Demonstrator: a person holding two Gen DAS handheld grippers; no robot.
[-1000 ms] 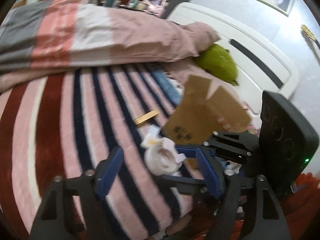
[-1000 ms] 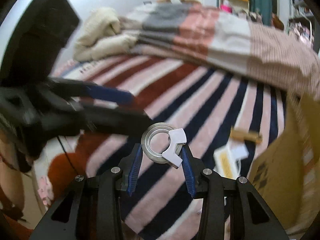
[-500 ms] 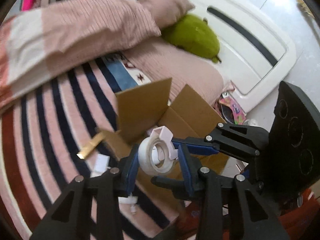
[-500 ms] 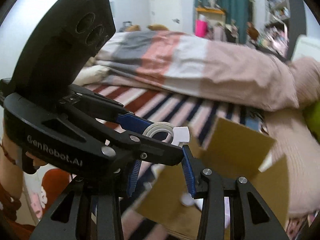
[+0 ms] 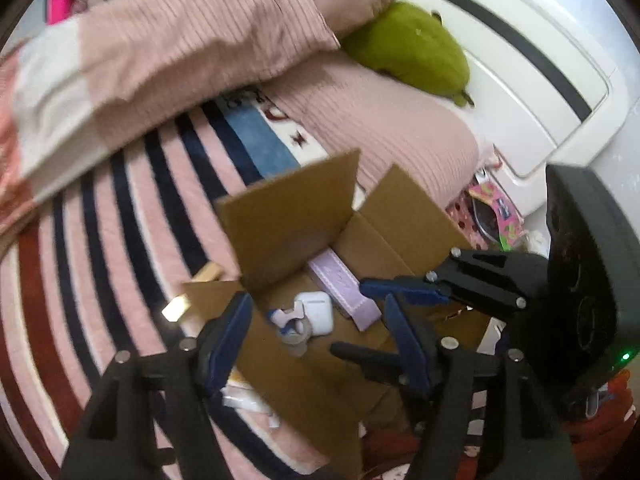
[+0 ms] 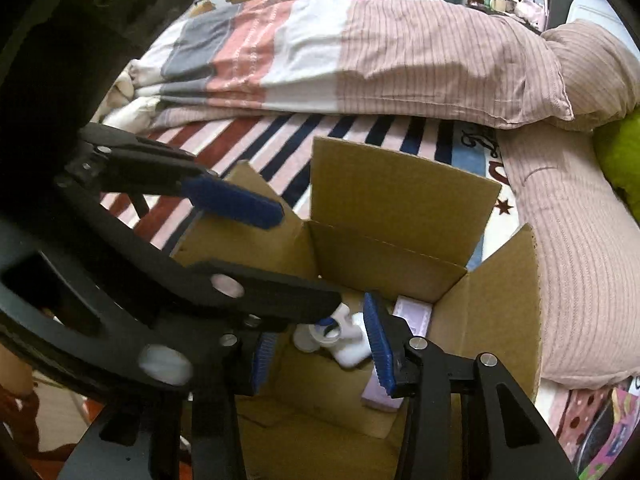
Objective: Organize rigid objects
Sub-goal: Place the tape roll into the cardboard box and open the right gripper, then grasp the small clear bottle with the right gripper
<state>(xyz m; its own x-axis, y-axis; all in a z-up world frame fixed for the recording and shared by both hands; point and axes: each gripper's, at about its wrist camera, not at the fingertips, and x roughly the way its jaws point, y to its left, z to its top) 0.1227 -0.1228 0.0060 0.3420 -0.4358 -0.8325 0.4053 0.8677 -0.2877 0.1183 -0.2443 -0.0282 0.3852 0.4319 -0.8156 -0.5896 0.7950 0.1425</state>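
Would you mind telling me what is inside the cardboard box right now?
Inside the cardboard box lie a tape dispenser, a white earbud case and a lilac box. The gripper fingers hide part of the floor.

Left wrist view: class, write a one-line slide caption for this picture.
Both grippers, left and right, open over a cardboard box on the striped bed, holding a tape dispenser, white case and lilac box.

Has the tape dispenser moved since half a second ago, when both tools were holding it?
Yes. The tape dispenser has dropped out of the tools and now lies inside the cardboard box, beside the white case. Both tools are open.
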